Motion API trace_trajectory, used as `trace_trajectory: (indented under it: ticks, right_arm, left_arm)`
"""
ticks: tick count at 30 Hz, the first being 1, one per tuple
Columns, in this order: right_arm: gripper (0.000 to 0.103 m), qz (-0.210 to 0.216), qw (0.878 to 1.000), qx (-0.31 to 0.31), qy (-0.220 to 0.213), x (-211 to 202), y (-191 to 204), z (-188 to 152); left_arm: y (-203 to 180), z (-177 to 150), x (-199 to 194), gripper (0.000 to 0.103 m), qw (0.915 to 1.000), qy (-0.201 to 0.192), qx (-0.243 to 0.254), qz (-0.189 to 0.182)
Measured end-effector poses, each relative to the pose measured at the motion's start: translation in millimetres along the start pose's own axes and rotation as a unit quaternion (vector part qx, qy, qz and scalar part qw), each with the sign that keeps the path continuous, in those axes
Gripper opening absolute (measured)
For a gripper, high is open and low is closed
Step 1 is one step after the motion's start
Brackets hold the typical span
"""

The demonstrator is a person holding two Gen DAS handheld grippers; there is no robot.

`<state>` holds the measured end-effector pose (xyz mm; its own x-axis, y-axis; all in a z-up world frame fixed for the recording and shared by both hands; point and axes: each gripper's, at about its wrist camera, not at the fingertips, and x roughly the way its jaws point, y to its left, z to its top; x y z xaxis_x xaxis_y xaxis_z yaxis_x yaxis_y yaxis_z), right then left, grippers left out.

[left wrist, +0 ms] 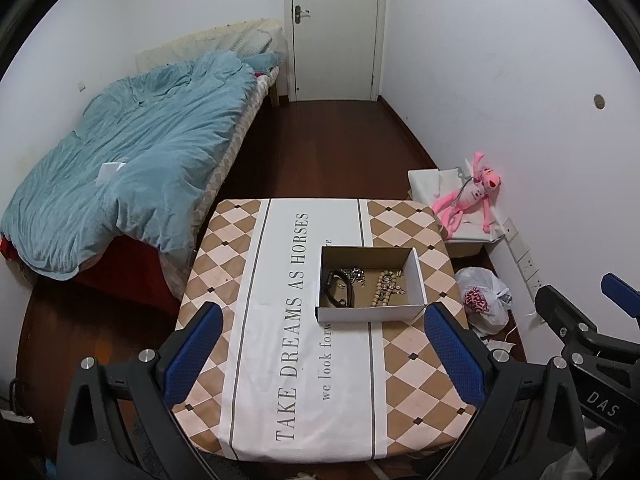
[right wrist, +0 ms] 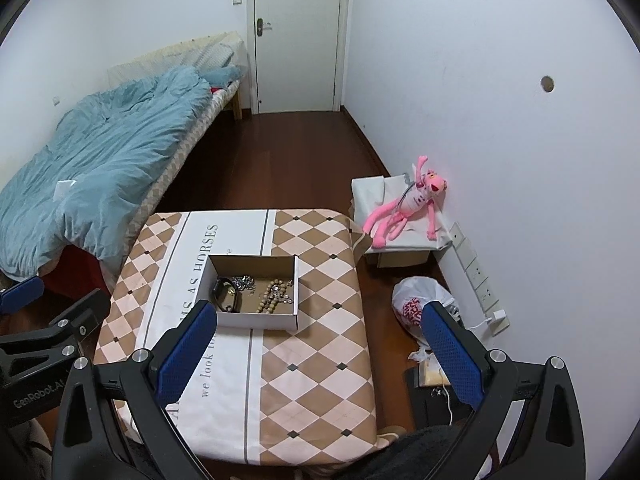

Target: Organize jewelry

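Observation:
An open white cardboard box [left wrist: 370, 314] [right wrist: 260, 320] sits on the table. Inside lie a black bracelet [left wrist: 340, 288] [right wrist: 227, 295], a silver chain [left wrist: 357, 274] [right wrist: 244, 281] and a wooden bead necklace [left wrist: 386, 289] [right wrist: 273, 298]. My left gripper [left wrist: 322, 354] is open and empty, held above the table's near half, short of the box. My right gripper [right wrist: 318, 354] is open and empty, above the table's right part, its left finger [right wrist: 188, 352] beside the box's near left corner.
The table [left wrist: 412, 368] [right wrist: 320, 380] wears a chequered cloth with printed text. A bed with a blue duvet [left wrist: 132, 160] stands at the left. A pink plush toy [right wrist: 404, 204] lies on a covered box at the right, with a plastic bag [right wrist: 416, 308] and wall sockets [right wrist: 476, 272] nearby. A closed door [left wrist: 336, 28] is at the back.

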<state>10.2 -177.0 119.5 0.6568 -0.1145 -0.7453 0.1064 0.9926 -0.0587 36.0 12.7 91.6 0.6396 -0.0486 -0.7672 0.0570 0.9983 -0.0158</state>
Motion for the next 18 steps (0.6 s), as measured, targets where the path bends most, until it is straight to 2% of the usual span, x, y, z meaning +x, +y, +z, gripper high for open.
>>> trace_trajectory:
  ticks: [18]
  right_arm:
    - [0.103, -0.018, 0.998, -0.015, 0.057, 86.9, 3.8, 30.8]
  left_arm:
    - [-5.9, 24.0, 67.5, 0.103, 0.998, 0.063, 0.003, 0.008]
